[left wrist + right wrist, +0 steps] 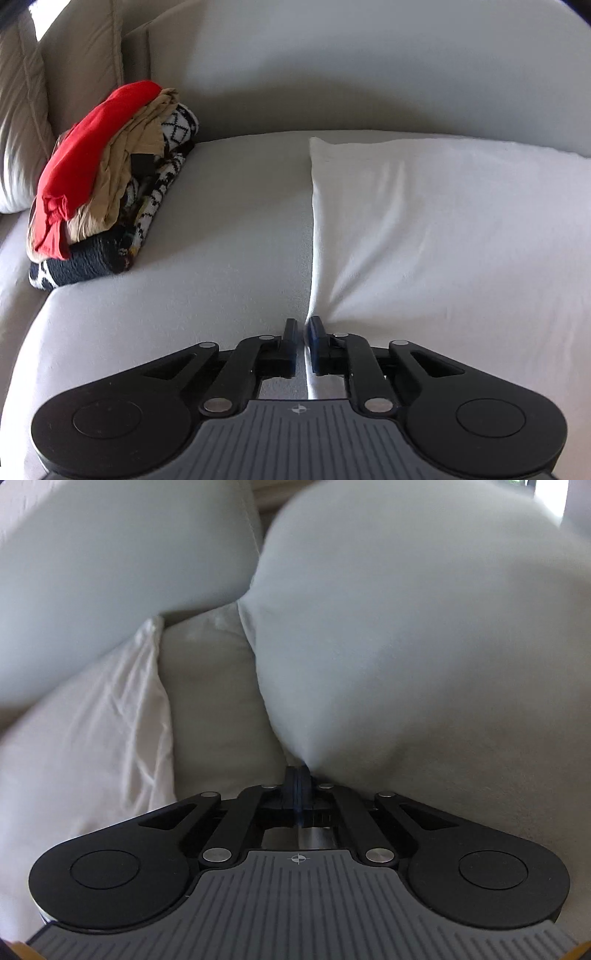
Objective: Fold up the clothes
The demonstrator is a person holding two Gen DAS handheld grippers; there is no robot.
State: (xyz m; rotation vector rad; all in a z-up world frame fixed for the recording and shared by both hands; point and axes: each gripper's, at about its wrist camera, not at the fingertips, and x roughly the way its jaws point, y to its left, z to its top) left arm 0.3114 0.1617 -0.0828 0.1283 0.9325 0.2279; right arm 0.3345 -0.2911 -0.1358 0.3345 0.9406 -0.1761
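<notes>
Soft daylight enters from the upper left in the left wrist view, brightening the flat white cloth (443, 221); fisheye bending curves the edges; the right wrist view is dimmer, its lifted pale grey fabric (406, 646) motion-blurred and unfocused.

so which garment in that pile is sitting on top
The red garment: it drapes over the tan one, with the black-and-white patterned knits underneath.
</notes>
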